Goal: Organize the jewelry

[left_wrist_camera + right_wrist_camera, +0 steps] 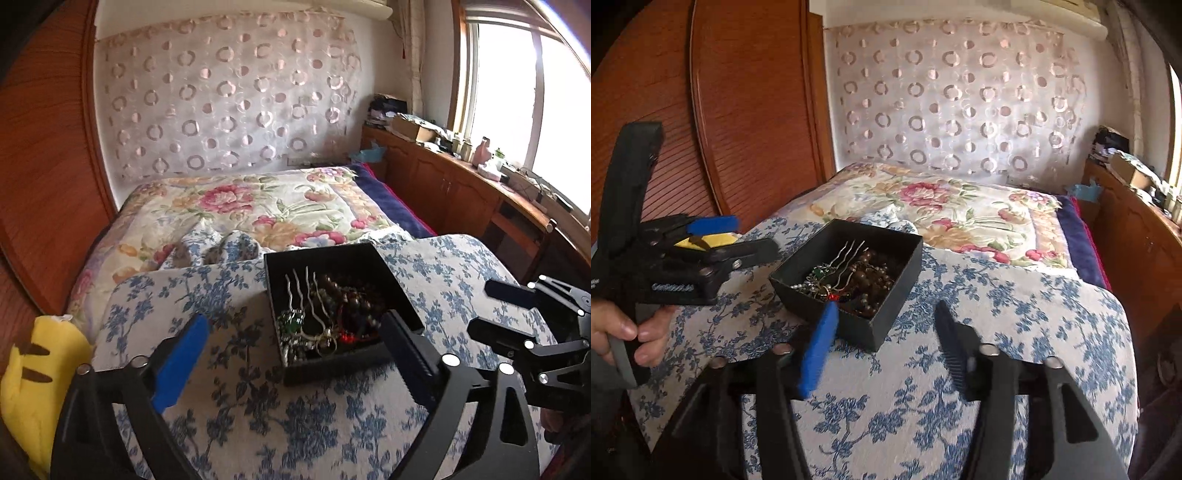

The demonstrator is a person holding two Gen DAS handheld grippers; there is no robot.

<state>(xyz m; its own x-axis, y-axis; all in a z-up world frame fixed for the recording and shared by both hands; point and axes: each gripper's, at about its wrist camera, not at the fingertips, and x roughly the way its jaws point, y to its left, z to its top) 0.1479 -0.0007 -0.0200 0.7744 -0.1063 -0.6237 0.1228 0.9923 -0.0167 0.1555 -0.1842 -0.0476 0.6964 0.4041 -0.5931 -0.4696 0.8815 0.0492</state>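
Note:
A black open box [369,258] [905,254] stands on a blue-and-white floral cloth [240,398] [923,413]. It holds a silver hair fork [306,295] [846,254], brown bead strings [354,299] [875,280], a green-stone piece [291,319] [819,275] and other tangled jewelry. My left gripper [295,325] is open and empty, its jaws either side of the box's near end. My right gripper [886,306] is open and empty, just in front of the box. The right gripper also shows in the left wrist view [491,306], to the right of the box; the left gripper shows in the right wrist view [738,236].
A yellow plush toy [33,384] lies at the left of the cloth. Behind is a bed with a floral quilt [258,206] [960,210]. A wooden cabinet [461,192] with clutter runs under the window at right. A wooden wardrobe [738,110] stands at left.

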